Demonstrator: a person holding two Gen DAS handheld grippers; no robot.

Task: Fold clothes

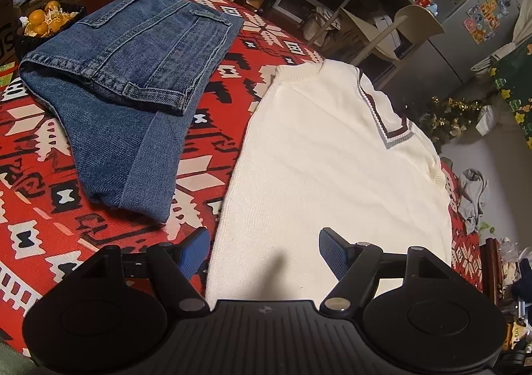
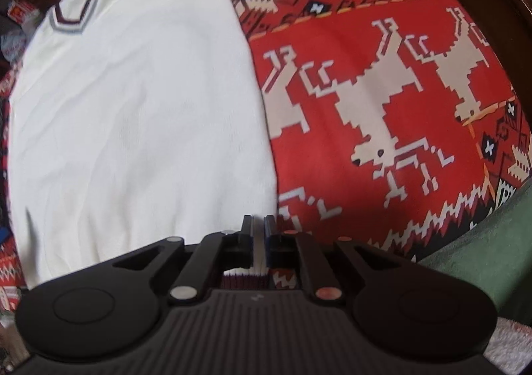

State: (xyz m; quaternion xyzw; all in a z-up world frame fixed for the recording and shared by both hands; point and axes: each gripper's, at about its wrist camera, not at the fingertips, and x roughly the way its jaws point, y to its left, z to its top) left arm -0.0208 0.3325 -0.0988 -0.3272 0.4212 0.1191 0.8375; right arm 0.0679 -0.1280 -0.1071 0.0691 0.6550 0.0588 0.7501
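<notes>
A white knit vest (image 1: 332, 158) with a striped V-neck lies flat on the red patterned tablecloth (image 1: 50, 175), neck pointing away. Folded blue jeans (image 1: 133, 75) rest to its left. My left gripper (image 1: 265, 235) stands open above the vest's near hem at its left corner, one blue pad over the cloth and one over the vest, holding nothing. In the right wrist view the vest (image 2: 133, 108) fills the left half. My right gripper (image 2: 258, 220) sits at the vest's lower right edge, its jaws nearly together with a thin strip of white fabric showing between them.
A box of oranges (image 1: 43, 20) sits beyond the jeans. A chair (image 1: 392, 32) and a fridge (image 1: 472, 25) stand past the table's far edge. A grey garment (image 1: 473, 195) lies on the floor at right. Green cloth (image 2: 482, 258) borders the tablecloth (image 2: 365, 108).
</notes>
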